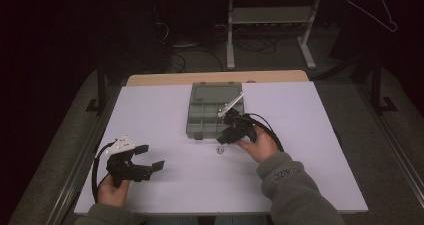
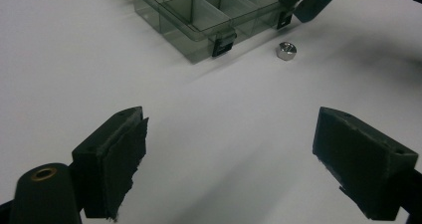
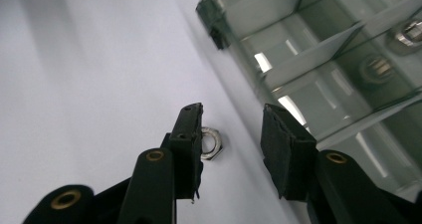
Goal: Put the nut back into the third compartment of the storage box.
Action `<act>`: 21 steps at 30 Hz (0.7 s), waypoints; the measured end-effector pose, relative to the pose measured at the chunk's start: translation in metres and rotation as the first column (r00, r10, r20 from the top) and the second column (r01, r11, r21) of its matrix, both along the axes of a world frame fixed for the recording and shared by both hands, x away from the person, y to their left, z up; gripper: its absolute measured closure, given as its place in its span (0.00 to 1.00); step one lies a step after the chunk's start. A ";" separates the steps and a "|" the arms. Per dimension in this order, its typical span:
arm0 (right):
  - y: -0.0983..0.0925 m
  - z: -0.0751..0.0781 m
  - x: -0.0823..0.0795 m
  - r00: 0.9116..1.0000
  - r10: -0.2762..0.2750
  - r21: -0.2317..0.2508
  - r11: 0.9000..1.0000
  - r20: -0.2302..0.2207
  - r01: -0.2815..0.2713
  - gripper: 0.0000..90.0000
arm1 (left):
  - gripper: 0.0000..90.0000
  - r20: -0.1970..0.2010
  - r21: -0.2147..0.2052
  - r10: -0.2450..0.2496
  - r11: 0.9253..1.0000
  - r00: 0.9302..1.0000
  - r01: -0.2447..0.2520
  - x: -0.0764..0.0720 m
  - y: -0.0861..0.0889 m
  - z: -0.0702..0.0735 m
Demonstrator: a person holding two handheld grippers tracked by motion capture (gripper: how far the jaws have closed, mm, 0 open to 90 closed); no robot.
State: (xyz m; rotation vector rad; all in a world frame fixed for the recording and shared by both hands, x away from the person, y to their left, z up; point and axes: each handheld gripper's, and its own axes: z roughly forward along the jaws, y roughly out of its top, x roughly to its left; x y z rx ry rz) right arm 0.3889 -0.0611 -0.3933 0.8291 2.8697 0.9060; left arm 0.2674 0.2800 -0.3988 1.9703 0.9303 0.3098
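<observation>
A small silver hex nut lies on the white table just in front of a clear grey compartment box. My right gripper hovers low over the box's near right corner, its jaws apart with nothing between them. In the right gripper view the nut lies on the table just behind the left jaw of my right gripper, beside the box wall. My left gripper rests near the front left, jaws wide open and empty. The left gripper view looks past my left gripper to the nut and the box.
Inside the box, nuts sit in far compartments. The box's lid lies open at the back. A bare wooden strip marks the table's far edge, with a metal stand on the floor beyond.
</observation>
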 end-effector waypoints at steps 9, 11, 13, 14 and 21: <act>0.007 -0.021 -0.004 0.999 0.023 -0.031 0.999 -0.033 -0.024 0.65 | 0.14 0.001 0.001 0.000 1.000 1.000 0.000 0.000 0.001 0.000; 0.009 -0.024 -0.004 0.999 0.024 -0.034 0.999 -0.042 -0.026 0.65 | 0.14 0.003 0.000 0.001 1.000 1.000 -0.001 0.000 0.001 0.000; 0.010 -0.026 -0.005 0.999 0.032 -0.040 0.999 -0.040 -0.033 0.65 | 0.14 0.004 0.002 -0.001 1.000 1.000 0.001 0.000 0.002 0.001; 0.010 -0.026 -0.005 0.999 0.032 -0.040 0.999 -0.040 -0.033 0.65 | 0.14 0.003 0.001 0.001 1.000 1.000 -0.001 0.000 0.002 0.000; 0.016 -0.033 -0.007 0.998 0.045 -0.075 0.996 -0.040 -0.048 0.67 | 0.14 0.001 0.002 0.001 1.000 1.000 -0.001 0.000 0.001 0.000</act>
